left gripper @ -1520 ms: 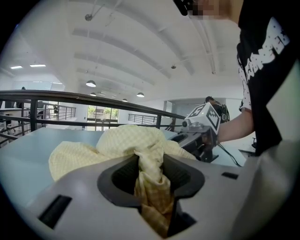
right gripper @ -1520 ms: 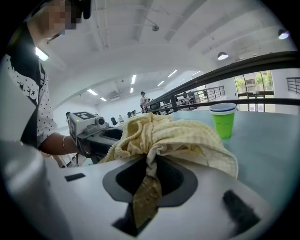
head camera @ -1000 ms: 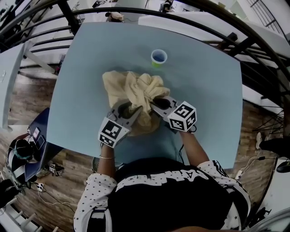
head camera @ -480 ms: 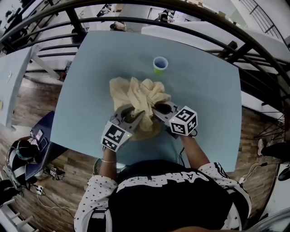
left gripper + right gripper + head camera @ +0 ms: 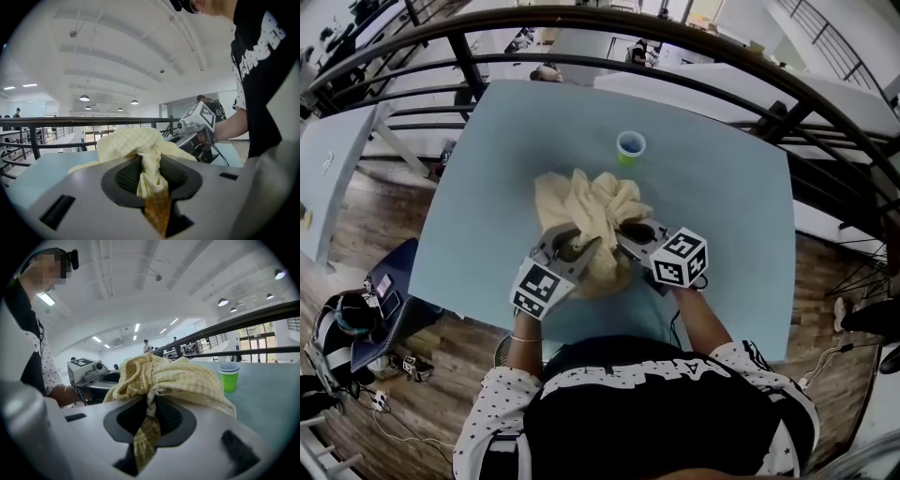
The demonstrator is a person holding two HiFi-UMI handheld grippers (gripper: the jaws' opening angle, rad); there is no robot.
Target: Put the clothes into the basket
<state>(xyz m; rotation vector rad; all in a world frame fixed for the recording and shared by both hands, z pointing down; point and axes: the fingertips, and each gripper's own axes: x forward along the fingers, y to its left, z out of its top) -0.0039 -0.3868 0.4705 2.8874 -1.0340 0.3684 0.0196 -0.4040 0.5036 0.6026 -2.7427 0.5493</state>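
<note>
There was one piece of clothing in view, a pale yellow checked cloth (image 5: 586,202), bunched into a loose heap above the middle of one light blue table (image 5: 722,216). Two grippers held it from the near side. The left gripper (image 5: 572,246) had its two jaws pinched on a twisted fold of the cloth, which ran down between the ribbed pads in the left gripper view (image 5: 150,180). The right gripper (image 5: 630,232) had its two jaws clamped on another fold of the same cloth, seen squeezed between the pads in the right gripper view (image 5: 149,420). The grippers sat close together, side by side, each carrying one marker cube, two cubes in all: the left cube (image 5: 539,286) and the right cube (image 5: 680,260). Most of the cloth (image 5: 173,376) rose in a mound just beyond the jaws and draped over their front edges. Whether its lower edge touched the table could not be told. One green cup (image 5: 630,146) with a blue rim stood upright on the table beyond the cloth, apart from it and nearer the far edge. A dark metal railing (image 5: 581,19) curved past the far side of the table.
</note>
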